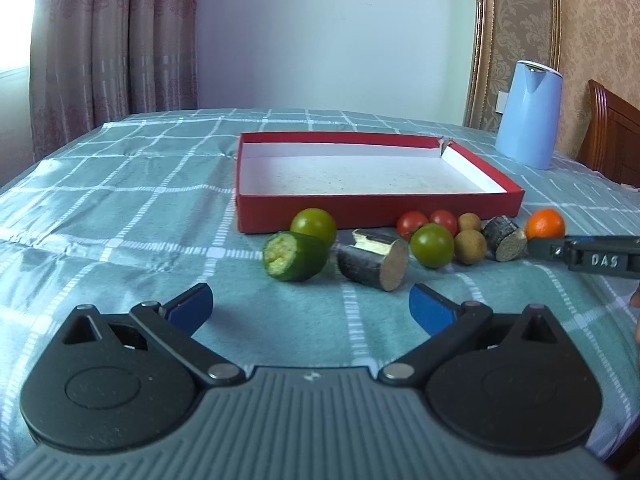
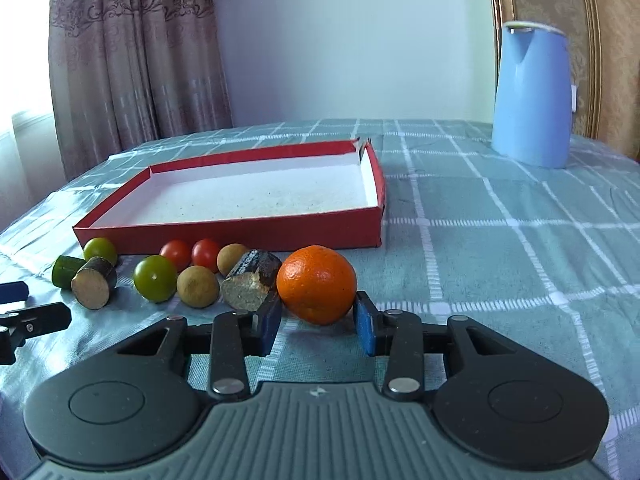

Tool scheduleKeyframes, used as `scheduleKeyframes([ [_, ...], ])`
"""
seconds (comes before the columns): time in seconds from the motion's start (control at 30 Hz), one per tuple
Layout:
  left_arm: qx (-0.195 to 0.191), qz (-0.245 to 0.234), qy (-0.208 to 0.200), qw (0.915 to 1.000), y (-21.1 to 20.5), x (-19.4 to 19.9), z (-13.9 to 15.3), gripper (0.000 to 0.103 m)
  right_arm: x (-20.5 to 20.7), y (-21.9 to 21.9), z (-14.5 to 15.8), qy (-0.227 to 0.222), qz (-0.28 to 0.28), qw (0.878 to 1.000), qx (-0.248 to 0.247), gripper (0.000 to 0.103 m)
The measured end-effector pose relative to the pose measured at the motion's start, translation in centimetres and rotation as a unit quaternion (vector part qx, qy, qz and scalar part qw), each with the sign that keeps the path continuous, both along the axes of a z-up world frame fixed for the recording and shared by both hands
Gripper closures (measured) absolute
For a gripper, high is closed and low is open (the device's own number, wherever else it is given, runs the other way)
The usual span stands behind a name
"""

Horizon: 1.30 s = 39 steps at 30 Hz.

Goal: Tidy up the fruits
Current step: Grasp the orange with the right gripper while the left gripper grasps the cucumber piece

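A red box (image 1: 376, 208) (image 2: 240, 236) with a white bare floor lies on the checked cloth. In front of it is a row of fruit: a cut cucumber piece (image 1: 294, 256), green tomatoes (image 1: 314, 226) (image 1: 432, 245), sugarcane pieces (image 1: 374, 264) (image 1: 505, 238), red tomatoes (image 1: 412, 224), longans (image 1: 470, 246) and an orange (image 1: 545, 224) (image 2: 317, 284). My left gripper (image 1: 310, 308) is open and empty, short of the cucumber. My right gripper (image 2: 318, 326) has its blue pads on either side of the orange, which rests on the cloth; contact is unclear.
A blue kettle (image 1: 528, 114) (image 2: 530, 96) stands at the back right of the table. A wooden chair back (image 1: 612, 132) is at the far right. Curtains hang behind on the left.
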<state>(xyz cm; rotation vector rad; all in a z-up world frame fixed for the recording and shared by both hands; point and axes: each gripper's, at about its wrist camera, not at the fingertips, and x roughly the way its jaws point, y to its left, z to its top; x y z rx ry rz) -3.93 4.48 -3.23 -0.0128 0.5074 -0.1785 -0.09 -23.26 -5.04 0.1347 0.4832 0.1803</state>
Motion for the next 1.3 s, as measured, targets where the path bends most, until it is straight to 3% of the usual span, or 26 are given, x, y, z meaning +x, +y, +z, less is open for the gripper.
scheduleKeyframes([
  [0.23,-0.005,0.005,0.002,1.0000,0.5,1.1,0.9,0.000,-0.1,-0.8,0.1,-0.007,-0.007,1.000,0.023,0.065],
  [0.47,0.071,0.011,-0.007,0.9974,0.6,2.3,1.0,0.000,-0.2,-0.7,0.1,-0.008,0.001,1.000,0.018,0.065],
  [0.77,0.094,-0.043,0.028,0.9943,-0.1,5.5,0.3,0.002,0.0,-0.9,0.0,-0.002,-0.001,1.000,0.024,0.065],
  [0.87,0.093,-0.056,0.022,0.9938,-0.3,5.3,0.2,0.013,0.0,-0.8,0.0,-0.002,0.001,1.000,0.022,0.065],
  [1.03,0.090,-0.089,0.016,0.9918,-0.7,5.0,-0.1,0.051,0.0,-0.8,0.0,0.000,-0.001,1.000,0.022,0.065],
  [1.2,0.101,-0.071,0.011,0.9923,-1.1,5.0,-0.1,0.067,0.1,-0.7,0.0,0.000,-0.003,1.000,0.021,0.065],
  [1.3,0.081,-0.063,0.009,0.9947,-0.5,4.9,0.0,0.068,0.1,-0.6,-0.1,-0.001,-0.002,1.000,0.018,0.065],
])
